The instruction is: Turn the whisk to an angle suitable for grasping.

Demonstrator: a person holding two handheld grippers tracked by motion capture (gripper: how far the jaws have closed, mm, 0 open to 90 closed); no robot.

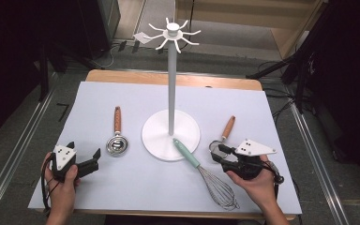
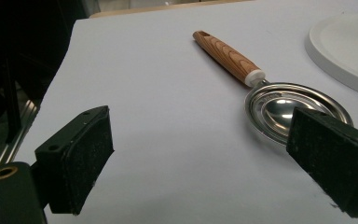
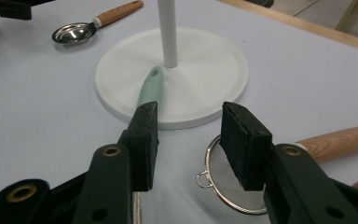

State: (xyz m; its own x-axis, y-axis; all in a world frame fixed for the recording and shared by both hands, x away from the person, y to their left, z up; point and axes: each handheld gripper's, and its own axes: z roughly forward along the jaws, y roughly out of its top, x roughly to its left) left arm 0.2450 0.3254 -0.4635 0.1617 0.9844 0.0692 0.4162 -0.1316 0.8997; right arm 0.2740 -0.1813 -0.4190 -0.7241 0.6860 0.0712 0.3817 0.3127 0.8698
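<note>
A white hook stand rises from its round base at the table's middle. A whisk with a pale green handle lies with the handle tip on the base and its wires toward the front edge. My right gripper hovers between the whisk and a small wooden-handled strainer. Its jaws stand open with nothing between the pads; the green handle lies just beyond its left pad. My left gripper rests wide open near a steel scoop.
The scoop with its wooden handle lies left of the stand base. The strainer mesh sits under the right jaw. A pale blue mat covers the wooden table. Dark equipment and cables stand beyond the far edge.
</note>
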